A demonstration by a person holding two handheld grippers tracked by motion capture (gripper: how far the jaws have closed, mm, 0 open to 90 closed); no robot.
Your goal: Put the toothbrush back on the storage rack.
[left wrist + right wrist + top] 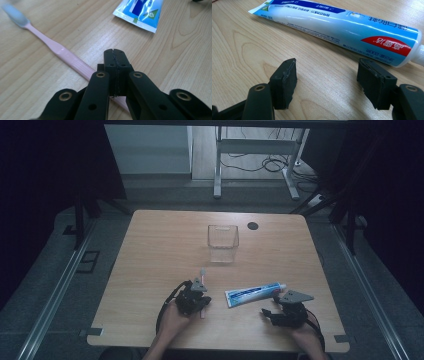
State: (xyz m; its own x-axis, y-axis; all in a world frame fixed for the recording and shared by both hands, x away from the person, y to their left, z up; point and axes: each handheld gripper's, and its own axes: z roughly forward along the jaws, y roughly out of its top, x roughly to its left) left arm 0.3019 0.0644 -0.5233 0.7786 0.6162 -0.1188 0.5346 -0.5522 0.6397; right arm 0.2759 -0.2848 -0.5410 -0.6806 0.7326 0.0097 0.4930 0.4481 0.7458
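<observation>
Toothbrush lies flat on the table, pink handle slanting under my left gripper. From the left gripper view I see those jaws pressed fully together with nothing between them, their tips just above the handle; whether they touch it I cannot tell. From the high view the brush head pokes out beyond the left gripper, toward the clear cup standing upright farther back, near the table's middle.

Toothpaste lies on its side between my two hands, cap end toward the right gripper. In the right gripper view my right gripper has its jaws well parted and holding nothing, bare wood between them, the tube just beyond the tips and apart from them. The tube's crimped end sits near the left gripper.
</observation>
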